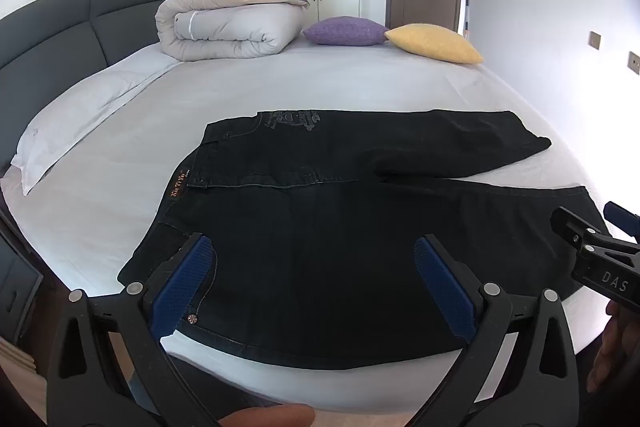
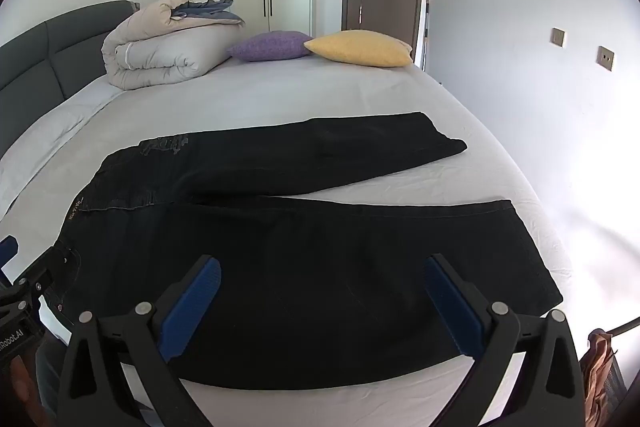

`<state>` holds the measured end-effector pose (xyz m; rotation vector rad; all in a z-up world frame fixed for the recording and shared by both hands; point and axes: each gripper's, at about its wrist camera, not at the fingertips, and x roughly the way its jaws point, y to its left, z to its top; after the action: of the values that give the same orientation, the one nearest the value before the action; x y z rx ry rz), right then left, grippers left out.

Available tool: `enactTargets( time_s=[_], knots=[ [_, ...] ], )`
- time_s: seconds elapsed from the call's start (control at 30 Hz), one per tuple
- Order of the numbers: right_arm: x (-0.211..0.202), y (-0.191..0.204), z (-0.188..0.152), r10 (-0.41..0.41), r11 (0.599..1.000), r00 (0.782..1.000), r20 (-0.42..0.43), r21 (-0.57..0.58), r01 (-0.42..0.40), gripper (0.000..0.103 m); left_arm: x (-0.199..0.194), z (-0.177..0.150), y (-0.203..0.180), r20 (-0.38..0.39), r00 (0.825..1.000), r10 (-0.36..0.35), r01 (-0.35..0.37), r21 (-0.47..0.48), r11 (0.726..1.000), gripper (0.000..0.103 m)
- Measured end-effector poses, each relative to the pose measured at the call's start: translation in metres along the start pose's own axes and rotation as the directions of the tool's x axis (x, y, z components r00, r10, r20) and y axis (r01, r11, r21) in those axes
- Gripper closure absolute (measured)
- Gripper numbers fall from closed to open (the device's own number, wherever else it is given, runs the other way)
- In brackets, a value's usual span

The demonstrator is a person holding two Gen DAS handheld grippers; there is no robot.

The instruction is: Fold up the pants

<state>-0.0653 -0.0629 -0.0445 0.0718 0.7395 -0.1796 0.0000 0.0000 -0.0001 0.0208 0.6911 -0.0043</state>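
Note:
Black jeans (image 1: 320, 227) (image 2: 304, 259) lie flat on the white bed, waistband to the left, both legs spread toward the right. The far leg (image 2: 360, 151) angles away from the near leg (image 2: 400, 251). My left gripper (image 1: 316, 279) hovers open over the hip and pocket area near the front edge, with nothing between its blue pads. My right gripper (image 2: 324, 303) is open above the near leg's thigh, also with nothing in it. The right gripper (image 1: 592, 251) shows at the right edge of the left wrist view; the left gripper (image 2: 24, 287) shows at the left edge of the right wrist view.
A rolled duvet (image 1: 228, 19), a purple cushion (image 1: 344, 31) and a yellow cushion (image 1: 434, 43) sit at the far side of the bed. A white pillow (image 1: 88, 119) lies along the grey headboard (image 1: 60, 27) on the left. Wardrobe and door stand behind.

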Motion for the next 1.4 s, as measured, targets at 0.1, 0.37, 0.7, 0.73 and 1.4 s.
enactTargets(
  time_s=[0.1, 0.37, 0.7, 0.73, 1.4],
  knots=[
    [0.001, 0.0, -0.001, 0.004, 1.0, 1.0, -0.006, 0.001, -0.004, 0.0, 0.0, 0.0, 0.0, -0.002, 1.0, 0.001, -0.001, -0.001, 1.0, 0.0],
    [0.004, 0.003, -0.003, 0.007, 1.0, 1.0, -0.007, -0.001, -0.007, 0.0, -0.001, 0.002, 0.001, 0.002, 1.0, 0.003, -0.003, -0.001, 1.0, 0.0],
    [0.008, 0.013, -0.013, 0.009, 1.0, 1.0, -0.008, -0.003, -0.009, 0.0, 0.003, -0.005, 0.005, -0.002, 1.0, 0.004, -0.004, -0.001, 1.0, 0.0],
    [0.007, 0.014, -0.014, 0.009, 1.0, 1.0, -0.008, -0.003, -0.009, 0.0, 0.003, -0.005, 0.005, -0.002, 1.0, 0.004, -0.004, -0.002, 1.0, 0.0],
    [0.009, 0.017, -0.015, 0.01, 1.0, 1.0, -0.015, -0.004, -0.01, 0.0, 0.005, -0.007, 0.006, -0.002, 1.0, 0.005, -0.005, 0.001, 1.0, 0.0]
  ],
)
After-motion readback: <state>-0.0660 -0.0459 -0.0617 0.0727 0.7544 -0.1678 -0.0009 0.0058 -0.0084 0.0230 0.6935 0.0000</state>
